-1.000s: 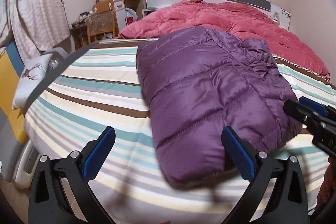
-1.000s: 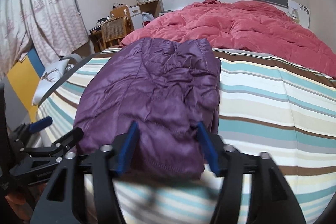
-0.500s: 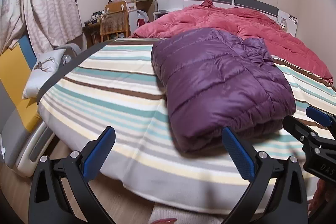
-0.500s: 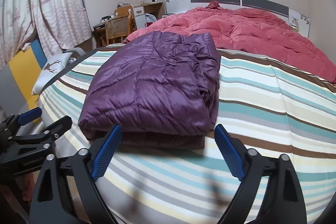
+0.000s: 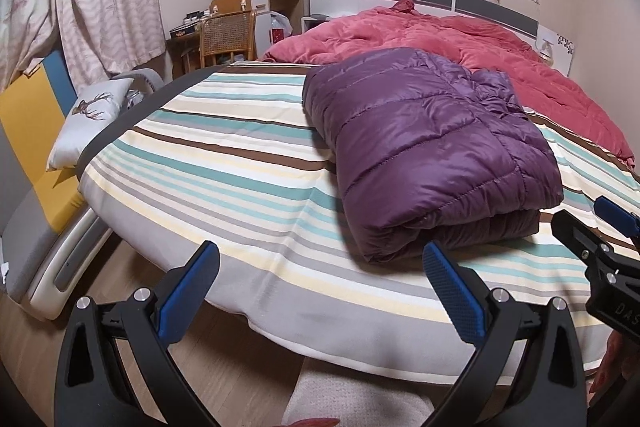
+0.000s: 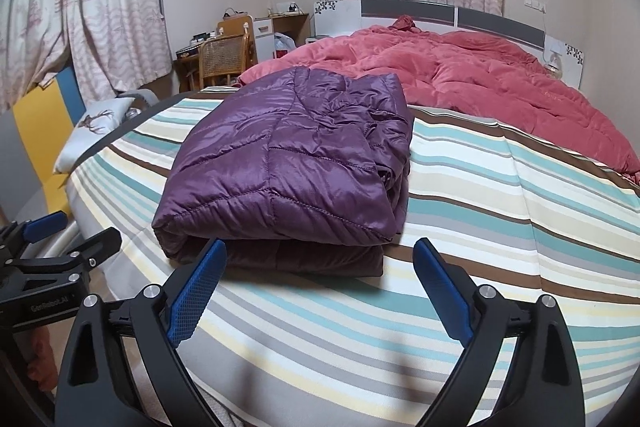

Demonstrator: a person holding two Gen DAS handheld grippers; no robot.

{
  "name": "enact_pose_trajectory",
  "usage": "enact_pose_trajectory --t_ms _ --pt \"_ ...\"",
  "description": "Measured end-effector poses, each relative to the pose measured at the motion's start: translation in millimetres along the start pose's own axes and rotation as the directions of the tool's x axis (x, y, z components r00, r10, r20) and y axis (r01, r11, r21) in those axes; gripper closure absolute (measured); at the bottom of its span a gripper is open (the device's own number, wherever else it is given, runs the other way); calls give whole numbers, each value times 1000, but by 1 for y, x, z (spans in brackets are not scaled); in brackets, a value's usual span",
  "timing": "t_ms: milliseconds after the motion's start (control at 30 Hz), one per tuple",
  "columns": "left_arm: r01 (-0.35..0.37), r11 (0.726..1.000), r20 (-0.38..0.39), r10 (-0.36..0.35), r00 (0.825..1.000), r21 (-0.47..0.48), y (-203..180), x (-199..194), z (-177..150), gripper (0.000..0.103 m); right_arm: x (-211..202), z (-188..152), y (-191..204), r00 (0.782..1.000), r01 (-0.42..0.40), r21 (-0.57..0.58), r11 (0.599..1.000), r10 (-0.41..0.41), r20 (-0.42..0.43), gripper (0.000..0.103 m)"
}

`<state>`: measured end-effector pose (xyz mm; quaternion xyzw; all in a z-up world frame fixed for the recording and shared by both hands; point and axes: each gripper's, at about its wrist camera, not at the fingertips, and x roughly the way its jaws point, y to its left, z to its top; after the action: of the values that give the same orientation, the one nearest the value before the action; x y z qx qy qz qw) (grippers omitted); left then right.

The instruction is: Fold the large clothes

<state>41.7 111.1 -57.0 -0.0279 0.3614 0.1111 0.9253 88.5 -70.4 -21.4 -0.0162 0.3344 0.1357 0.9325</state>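
Because the folded purple quilted down jacket (image 6: 288,167) is laid flat at frame centre, the left gripper (image 5: 320,291) and right gripper (image 6: 320,291) are held spread wide and empty; the right jaws have just been opening.

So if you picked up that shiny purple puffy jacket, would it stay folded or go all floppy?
The folded purple quilted puffer jacket would probably flop open, since its soft layers only rest on each other. The glossy fabric looks slippery, so it may slide in a grip. It looks puffy, so it is likely light for its size.

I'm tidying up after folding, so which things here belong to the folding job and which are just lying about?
Job: purple jacket, striped bed.
Lying about: red duvet, deer pillow, chair, curtains.
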Motion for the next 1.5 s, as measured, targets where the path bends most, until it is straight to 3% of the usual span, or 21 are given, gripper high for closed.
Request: enact_pose_trajectory --t_ms 1500 --pt "35 999 -26 -34 999 24 -6 1 -5 2 3 -4 0 1000 -7 19 1000 8 -13 9"
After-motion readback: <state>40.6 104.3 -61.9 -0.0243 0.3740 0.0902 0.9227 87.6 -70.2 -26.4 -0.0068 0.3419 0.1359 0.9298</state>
